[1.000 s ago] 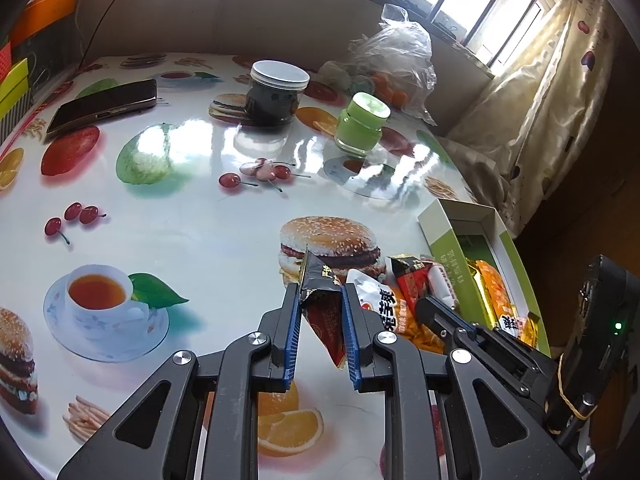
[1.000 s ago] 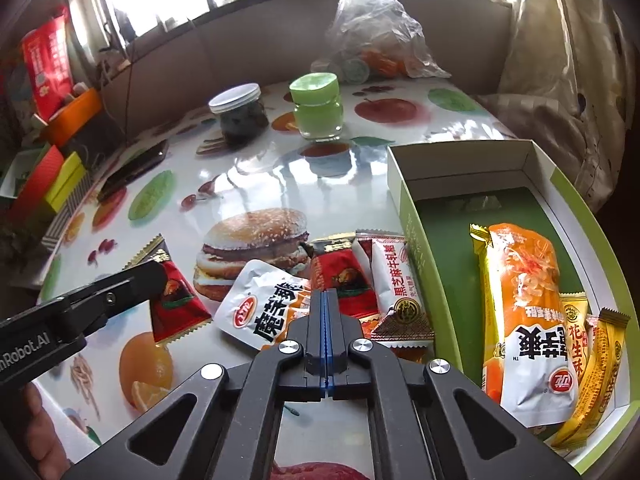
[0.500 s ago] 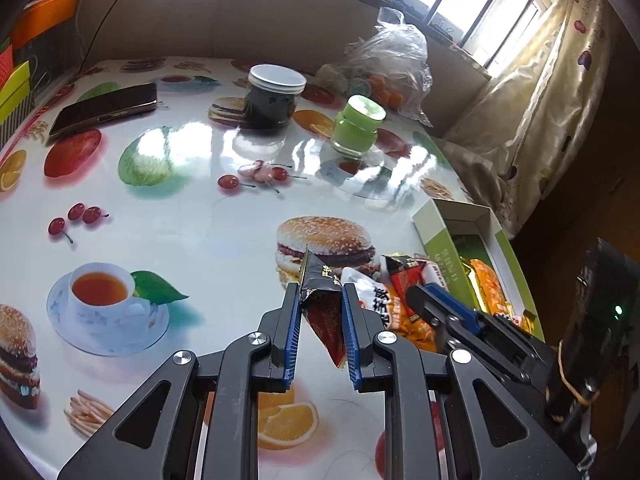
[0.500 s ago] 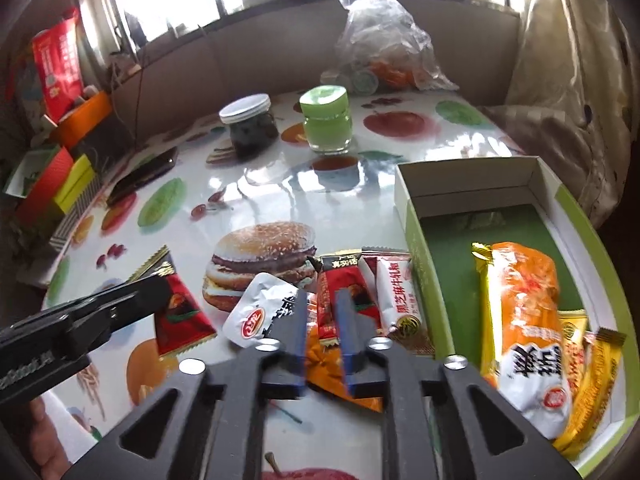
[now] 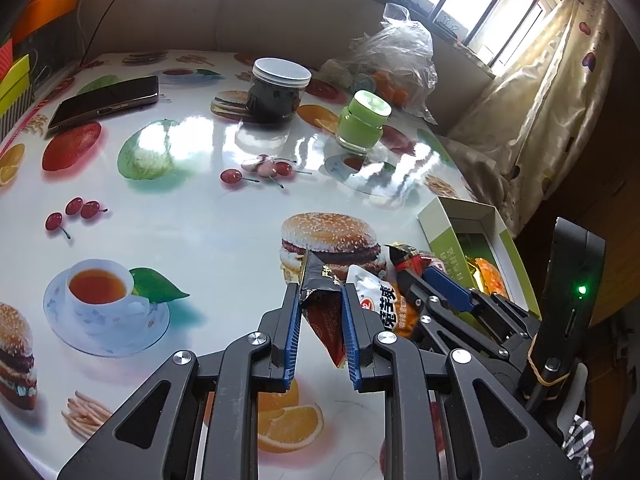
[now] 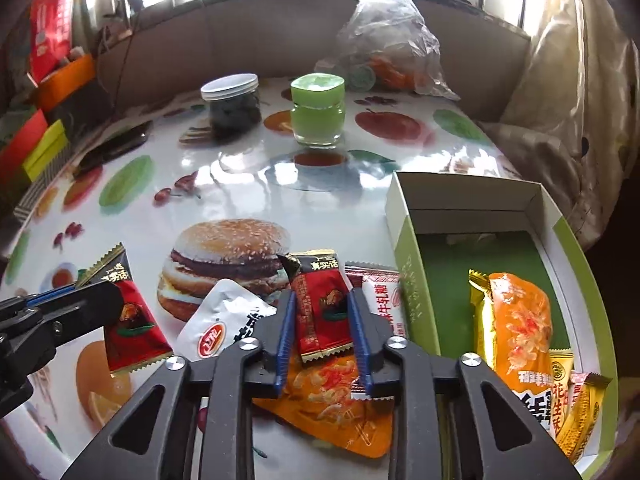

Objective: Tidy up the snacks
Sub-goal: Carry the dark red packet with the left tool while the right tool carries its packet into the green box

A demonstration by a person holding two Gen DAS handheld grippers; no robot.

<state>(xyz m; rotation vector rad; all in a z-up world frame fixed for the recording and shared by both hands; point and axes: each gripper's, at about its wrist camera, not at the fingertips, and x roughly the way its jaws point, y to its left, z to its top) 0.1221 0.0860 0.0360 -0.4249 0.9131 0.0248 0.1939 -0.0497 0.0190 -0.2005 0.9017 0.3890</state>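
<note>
1. Red-and-black foil, a small snack packet [image 5: 325, 312] with a crimped gold edge, is pinched between the blue pads of the left gripper [image 5: 320, 300], lifted off the glossy food-print table [image 5: 192, 216].
2. A second red-and-black packet [image 6: 322, 306] lies on the snack pile by the table's near edge, between the closing jaws of the right gripper [image 6: 322, 320]; whether the pads touch it I cannot tell.
3. Just right, the green-and-white cardboard box [image 6: 412, 280] holds an orange wrapped snack [image 6: 516, 324].
</note>
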